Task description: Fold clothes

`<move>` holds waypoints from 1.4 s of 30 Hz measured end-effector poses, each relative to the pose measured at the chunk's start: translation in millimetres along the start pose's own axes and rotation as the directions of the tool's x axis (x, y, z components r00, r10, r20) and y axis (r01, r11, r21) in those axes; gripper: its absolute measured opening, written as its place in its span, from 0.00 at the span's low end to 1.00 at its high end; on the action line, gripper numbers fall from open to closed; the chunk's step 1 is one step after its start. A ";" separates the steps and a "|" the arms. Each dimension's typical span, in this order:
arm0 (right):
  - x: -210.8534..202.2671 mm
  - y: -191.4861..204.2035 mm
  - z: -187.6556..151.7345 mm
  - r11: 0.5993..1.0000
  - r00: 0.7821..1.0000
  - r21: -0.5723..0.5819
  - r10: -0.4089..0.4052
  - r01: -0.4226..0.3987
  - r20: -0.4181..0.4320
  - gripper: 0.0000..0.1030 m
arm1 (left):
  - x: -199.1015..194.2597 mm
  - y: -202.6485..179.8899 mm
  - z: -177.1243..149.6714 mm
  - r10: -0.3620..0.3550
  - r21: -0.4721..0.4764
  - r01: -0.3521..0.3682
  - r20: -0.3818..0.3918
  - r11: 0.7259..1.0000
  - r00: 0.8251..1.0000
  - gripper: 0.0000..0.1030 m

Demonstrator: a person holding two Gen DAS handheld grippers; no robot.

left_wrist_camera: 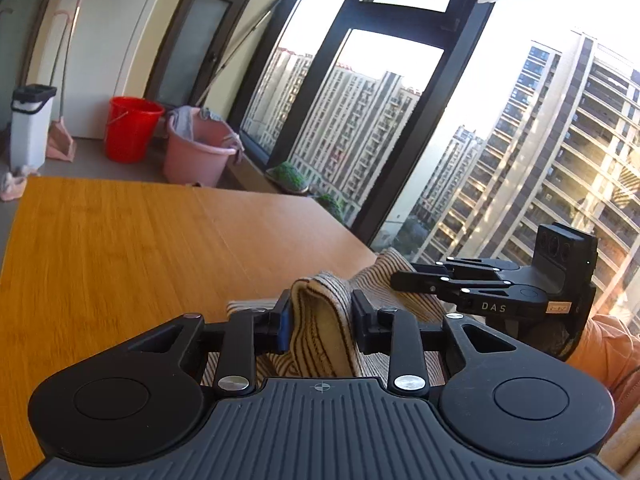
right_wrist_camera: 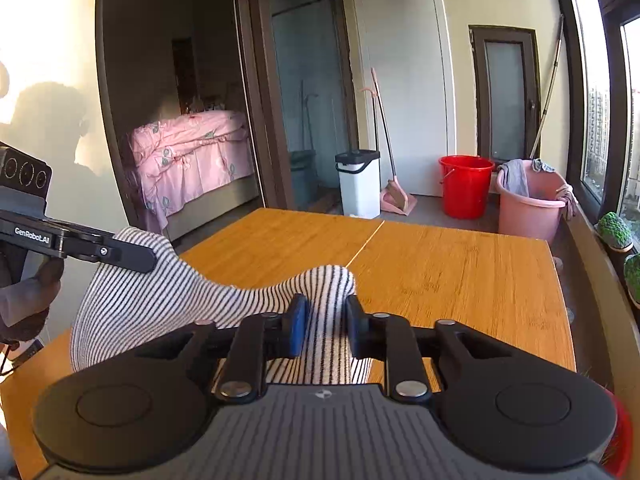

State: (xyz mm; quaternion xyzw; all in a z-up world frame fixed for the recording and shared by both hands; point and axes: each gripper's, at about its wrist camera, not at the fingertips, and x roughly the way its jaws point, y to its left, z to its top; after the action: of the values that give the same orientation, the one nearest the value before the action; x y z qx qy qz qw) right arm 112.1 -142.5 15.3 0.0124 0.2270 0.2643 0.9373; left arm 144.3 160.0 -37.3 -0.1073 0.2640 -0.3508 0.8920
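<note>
**Operator:** I have both grippers clamped on the striped garment (right_wrist_camera: 160, 300). My right gripper (right_wrist_camera: 323, 326) has a bunched ridge of cloth pinched between its pads, jaws narrow. My left gripper (left_wrist_camera: 320, 322) is the same: narrow, with a fold of the cloth squeezed between its fingers.

**Observer:** Where does the garment sit?

**Operator:** At the near edge of the wooden table (right_wrist_camera: 460, 272), partly lifted. In the right wrist view it hangs like a sling between the two grippers, the middle sagging toward the tabletop. The far half of the table is bare wood.

**Observer:** So what is the step, as you judge it?

**Operator:** I think I am carrying one edge across to lay down a fold. To do it well I want the two grips level with each other, so the edge between them stays straight. At present it droops, which tells me the hands are a little too close together; I would draw them gently apart until the slack goes, without stretching the knit.

**Observer:** Any risk?

**Operator:** Each grip has a thick bunch rather than one clean layer, so the cloth could come down creased. I would lower it slowly, let the hanging part touch first, and let go only once it lies flat.
</note>
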 end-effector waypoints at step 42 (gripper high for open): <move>-27.5 -15.1 39.3 0.984 0.987 0.085 0.149 -0.153 0.058 0.10 | 1.1 -0.3 6.0 -0.040 -0.092 0.039 -0.007 0.995 0.999 0.25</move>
State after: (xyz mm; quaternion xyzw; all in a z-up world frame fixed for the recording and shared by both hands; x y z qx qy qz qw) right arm 115.7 -165.6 59.9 0.0782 0.2129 0.3239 0.9185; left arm 148.1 159.1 -32.6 -0.1517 0.2817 -0.3562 0.8779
